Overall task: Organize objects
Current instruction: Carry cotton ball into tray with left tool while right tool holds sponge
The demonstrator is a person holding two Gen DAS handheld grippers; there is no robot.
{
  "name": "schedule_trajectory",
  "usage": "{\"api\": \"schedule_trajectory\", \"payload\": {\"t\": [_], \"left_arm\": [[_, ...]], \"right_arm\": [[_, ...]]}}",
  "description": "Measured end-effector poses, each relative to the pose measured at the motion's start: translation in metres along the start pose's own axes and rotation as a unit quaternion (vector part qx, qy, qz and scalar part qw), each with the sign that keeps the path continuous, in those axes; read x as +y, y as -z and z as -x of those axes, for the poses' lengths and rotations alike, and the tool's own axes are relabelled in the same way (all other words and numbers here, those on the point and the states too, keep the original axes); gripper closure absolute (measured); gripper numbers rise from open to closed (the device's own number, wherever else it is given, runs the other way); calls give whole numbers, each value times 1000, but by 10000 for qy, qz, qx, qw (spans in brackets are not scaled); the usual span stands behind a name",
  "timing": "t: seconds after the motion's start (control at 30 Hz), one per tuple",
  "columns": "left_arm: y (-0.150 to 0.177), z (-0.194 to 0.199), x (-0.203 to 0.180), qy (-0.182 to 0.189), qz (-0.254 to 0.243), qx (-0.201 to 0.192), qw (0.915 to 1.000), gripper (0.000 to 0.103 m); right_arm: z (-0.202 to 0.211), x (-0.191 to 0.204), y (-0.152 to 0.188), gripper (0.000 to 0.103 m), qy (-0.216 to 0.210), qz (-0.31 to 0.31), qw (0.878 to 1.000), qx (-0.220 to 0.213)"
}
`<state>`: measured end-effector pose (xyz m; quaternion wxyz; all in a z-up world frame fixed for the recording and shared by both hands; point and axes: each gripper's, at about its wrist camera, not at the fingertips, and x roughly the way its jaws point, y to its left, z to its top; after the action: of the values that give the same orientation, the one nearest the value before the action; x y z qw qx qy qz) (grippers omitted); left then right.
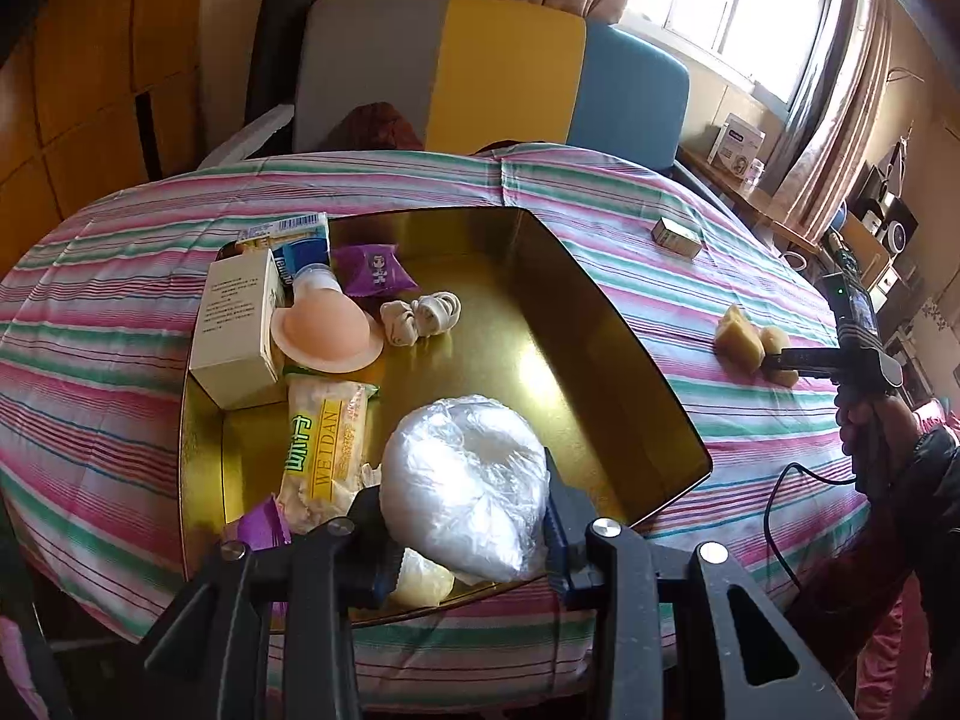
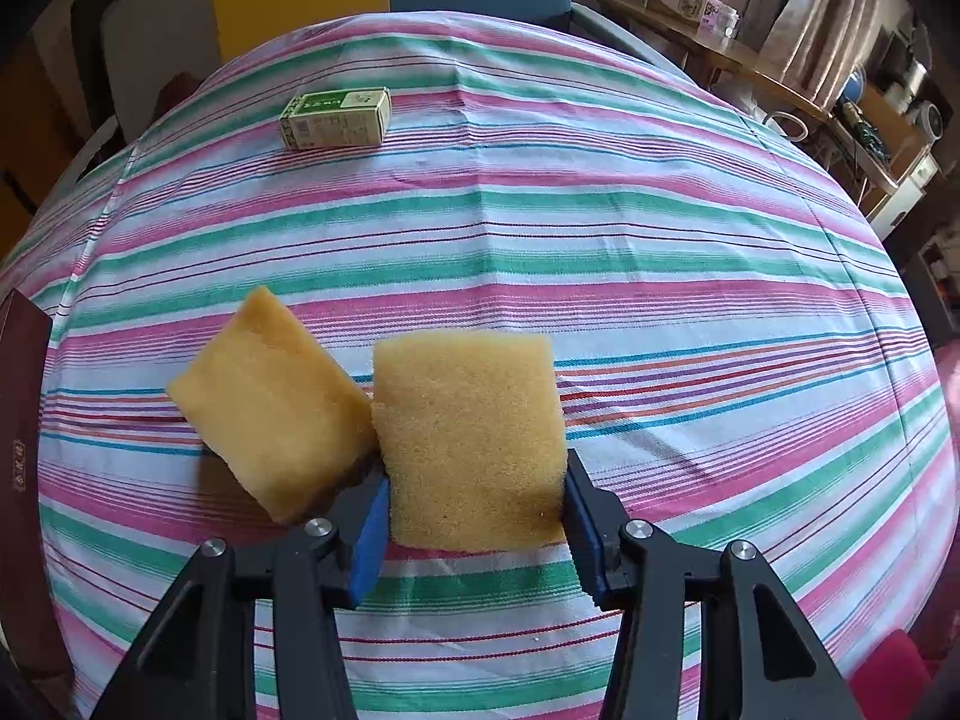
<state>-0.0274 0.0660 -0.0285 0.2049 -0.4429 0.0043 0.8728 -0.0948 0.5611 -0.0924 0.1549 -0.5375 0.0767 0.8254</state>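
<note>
Reading WEIDAN — yellow snack packet [image 1: 327,450], gold tin [image 1: 630,360], green-lettered carton [image 2: 336,118]

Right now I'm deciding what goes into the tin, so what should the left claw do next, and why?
Probably open the left claw and let the plastic bag settle. It is clamped between the pads, low over the gold tin, beside the WEIDAN packet, so it seems already where it belongs.

Daylight from a curtained window [image 1: 744,6] falls past a grey, yellow and blue sofa [image 1: 492,72].
</note>
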Motion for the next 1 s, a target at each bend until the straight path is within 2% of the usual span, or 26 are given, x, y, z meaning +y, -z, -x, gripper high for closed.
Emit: {"api": "schedule_trajectory", "payload": {"t": [0.4, 0.5, 0.67, 0.73, 0.87, 1.0], "left_arm": [[2, -5, -2, -8, -30, 79, 10000, 66], [-2, -3, 3, 152, 67, 65, 9998, 66], [-24, 1, 28, 653, 715, 55, 9953, 66], [-33, 0, 38, 668, 877, 39, 9939, 66], [-54, -6, 44, 821, 1007, 55, 9915, 66], [-80, -22, 36, 794, 858, 83, 9931, 66]], "right_arm": [[1, 1, 1, 52, 13, 37, 10000, 5], [1, 3, 1, 52, 41, 72, 10000, 4], [2, 3, 2, 52, 30, 65, 10000, 3], [3, 3, 2, 52, 37, 79, 10000, 0], [2, 3, 3, 52, 26, 81, 10000, 6], [3, 2, 2, 52, 19, 81, 10000, 13]]}}
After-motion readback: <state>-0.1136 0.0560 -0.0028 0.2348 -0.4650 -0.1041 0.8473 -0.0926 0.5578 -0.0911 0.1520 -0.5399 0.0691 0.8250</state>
